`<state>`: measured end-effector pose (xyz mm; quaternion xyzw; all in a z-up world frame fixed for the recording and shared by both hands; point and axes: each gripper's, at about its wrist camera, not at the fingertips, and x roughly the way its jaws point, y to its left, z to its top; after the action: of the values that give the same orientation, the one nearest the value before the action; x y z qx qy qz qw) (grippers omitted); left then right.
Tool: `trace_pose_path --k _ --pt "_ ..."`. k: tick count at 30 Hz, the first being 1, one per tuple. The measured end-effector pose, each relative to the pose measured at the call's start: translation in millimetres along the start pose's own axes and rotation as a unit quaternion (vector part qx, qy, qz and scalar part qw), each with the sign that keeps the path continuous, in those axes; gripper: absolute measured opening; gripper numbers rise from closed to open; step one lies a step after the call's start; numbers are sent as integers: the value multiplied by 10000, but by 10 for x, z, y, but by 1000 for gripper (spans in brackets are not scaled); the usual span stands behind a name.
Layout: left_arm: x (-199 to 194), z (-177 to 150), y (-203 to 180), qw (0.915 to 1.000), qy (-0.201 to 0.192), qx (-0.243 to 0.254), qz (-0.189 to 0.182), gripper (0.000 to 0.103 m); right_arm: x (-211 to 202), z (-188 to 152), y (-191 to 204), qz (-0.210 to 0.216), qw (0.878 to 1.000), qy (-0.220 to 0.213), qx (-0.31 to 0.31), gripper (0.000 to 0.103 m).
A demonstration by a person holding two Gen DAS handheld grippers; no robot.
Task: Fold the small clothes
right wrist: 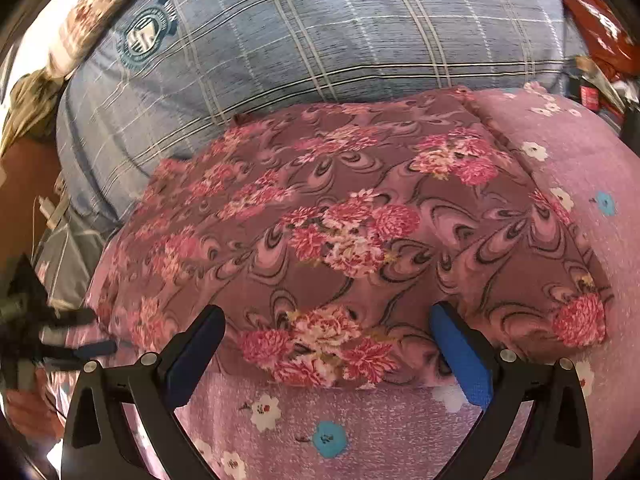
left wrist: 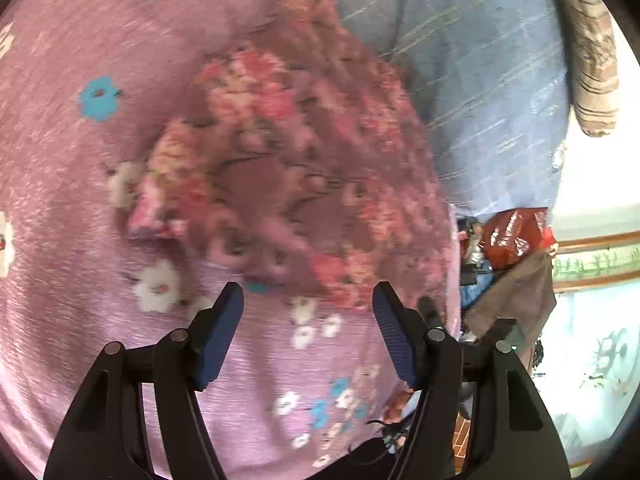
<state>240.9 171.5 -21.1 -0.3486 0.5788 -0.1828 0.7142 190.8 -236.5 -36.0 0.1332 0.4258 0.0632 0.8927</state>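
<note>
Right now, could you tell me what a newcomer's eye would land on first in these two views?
The maroon cloth with pink flowers fills the middle, lying folded on the lilac sheet with white and blue blossoms. Behind it sits a blue checked pillow. The right tongs stand wide open over the cloth's near edge, and the left tongs hang open just short of it, holding nothing.

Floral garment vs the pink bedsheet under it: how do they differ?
The floral garment is darker mauve with dense pink-red flower clusters and swirls; the pink bedsheet is lighter, with sparse small white and blue flowers. The garment is a folded, compact piece with defined edges; the bedsheet spreads beyond it on all visible sides. The garment lies on top, the sheet beneath. Both are pinkish floral fabric.
</note>
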Motion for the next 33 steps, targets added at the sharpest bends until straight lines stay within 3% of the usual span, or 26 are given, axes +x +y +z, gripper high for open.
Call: trace_pose_path --k 8,12,26,33 --pt "1 -70 -468 9979 -124 638 66 66 -40 -48 -26 190 9996 -122 -150 103" --pt "22 -95 -539 9949 -178 942 314 66 -41 -74 -11 152 9995 -202 -212 103" --pt "-114 -38 -241 9968 -165 736 258 66 30 -180 170 -509 9951 -386 -753 103" --pt "-108 -47 -239 9965 -127 789 258 66 20 -195 156 -468 9953 -424 -733 103"
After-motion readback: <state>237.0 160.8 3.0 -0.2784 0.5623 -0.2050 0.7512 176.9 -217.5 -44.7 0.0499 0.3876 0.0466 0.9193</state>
